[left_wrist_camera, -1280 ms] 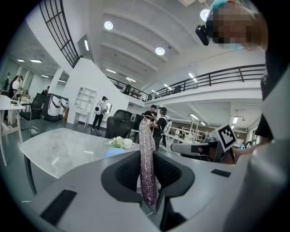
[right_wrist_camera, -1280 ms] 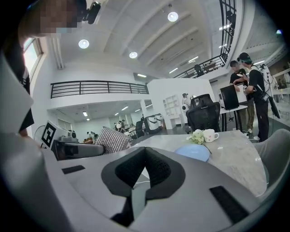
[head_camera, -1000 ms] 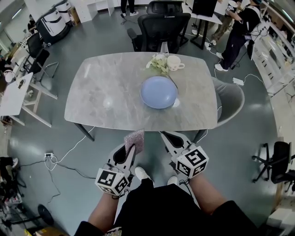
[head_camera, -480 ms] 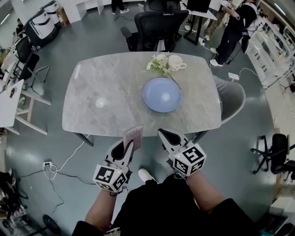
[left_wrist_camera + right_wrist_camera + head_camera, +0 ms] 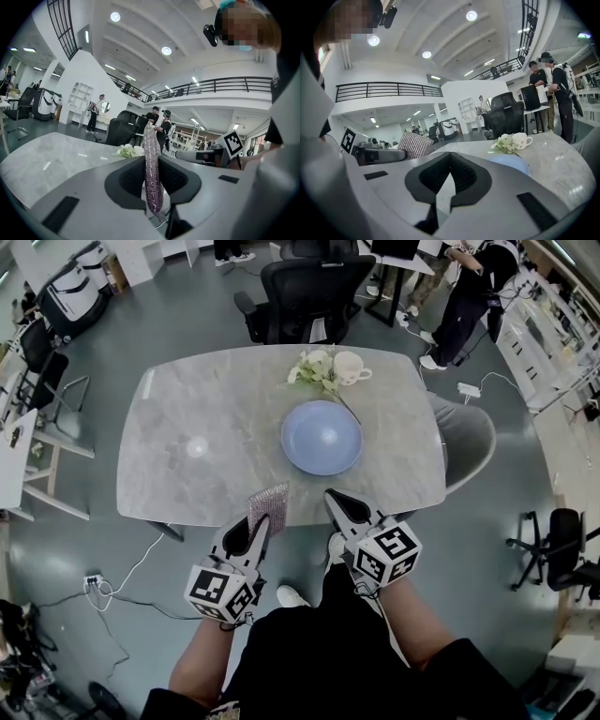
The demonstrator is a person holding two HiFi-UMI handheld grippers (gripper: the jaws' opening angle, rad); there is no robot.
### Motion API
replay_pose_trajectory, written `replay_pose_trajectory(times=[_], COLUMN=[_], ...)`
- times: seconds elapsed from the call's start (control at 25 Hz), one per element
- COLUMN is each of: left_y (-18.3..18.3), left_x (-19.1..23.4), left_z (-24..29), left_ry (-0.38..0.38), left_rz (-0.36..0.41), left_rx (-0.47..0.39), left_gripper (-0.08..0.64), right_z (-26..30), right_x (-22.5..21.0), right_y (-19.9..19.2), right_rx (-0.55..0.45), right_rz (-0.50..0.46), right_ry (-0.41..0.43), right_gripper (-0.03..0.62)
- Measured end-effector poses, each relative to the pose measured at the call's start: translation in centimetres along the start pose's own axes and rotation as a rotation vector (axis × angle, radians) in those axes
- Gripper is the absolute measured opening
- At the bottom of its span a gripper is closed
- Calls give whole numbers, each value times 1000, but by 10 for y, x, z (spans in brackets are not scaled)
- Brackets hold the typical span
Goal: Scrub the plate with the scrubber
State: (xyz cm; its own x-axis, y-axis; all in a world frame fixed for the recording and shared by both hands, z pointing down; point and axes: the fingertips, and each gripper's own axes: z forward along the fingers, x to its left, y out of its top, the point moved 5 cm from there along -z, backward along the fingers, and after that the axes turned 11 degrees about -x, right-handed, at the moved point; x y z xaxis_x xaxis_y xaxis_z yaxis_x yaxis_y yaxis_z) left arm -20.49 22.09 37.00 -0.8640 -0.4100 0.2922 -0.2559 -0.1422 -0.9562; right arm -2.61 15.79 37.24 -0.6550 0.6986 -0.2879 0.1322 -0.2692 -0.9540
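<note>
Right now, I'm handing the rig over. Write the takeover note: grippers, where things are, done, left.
Left gripper: shut on the scrubber, with the pad upright between the jaws.
Right gripper: shut, empty.
Both are at the near edge of the table.
Plate: blue, on the table ahead of the grippers, just in front of the cup and flowers. Nothing touches it.
Done: scrubber in hand.
Left: bring the scrubber onto the plate and scrub. The right gripper could probably steady the rim.
</note>
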Motion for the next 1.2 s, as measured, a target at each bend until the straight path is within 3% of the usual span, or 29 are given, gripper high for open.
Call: replay_pose_trajectory(times=[0.56, 0.88, 1.2], left_y=[-20, -44, -71], left_x=[-6, -1, 8], left_z=[102, 166, 221], left_ry=[2, 26, 75], left_rz=[-22, -54, -85], left_rx=[54, 111, 161], left_gripper=[83, 83, 83], right_z=[14, 31, 61], right_x=[-145, -215, -283], right_y=[-4, -30, -80], right_rx=[13, 108, 282], right_rz=[143, 181, 221], right_ry=[-126, -155, -192], right_gripper=[15, 46, 94])
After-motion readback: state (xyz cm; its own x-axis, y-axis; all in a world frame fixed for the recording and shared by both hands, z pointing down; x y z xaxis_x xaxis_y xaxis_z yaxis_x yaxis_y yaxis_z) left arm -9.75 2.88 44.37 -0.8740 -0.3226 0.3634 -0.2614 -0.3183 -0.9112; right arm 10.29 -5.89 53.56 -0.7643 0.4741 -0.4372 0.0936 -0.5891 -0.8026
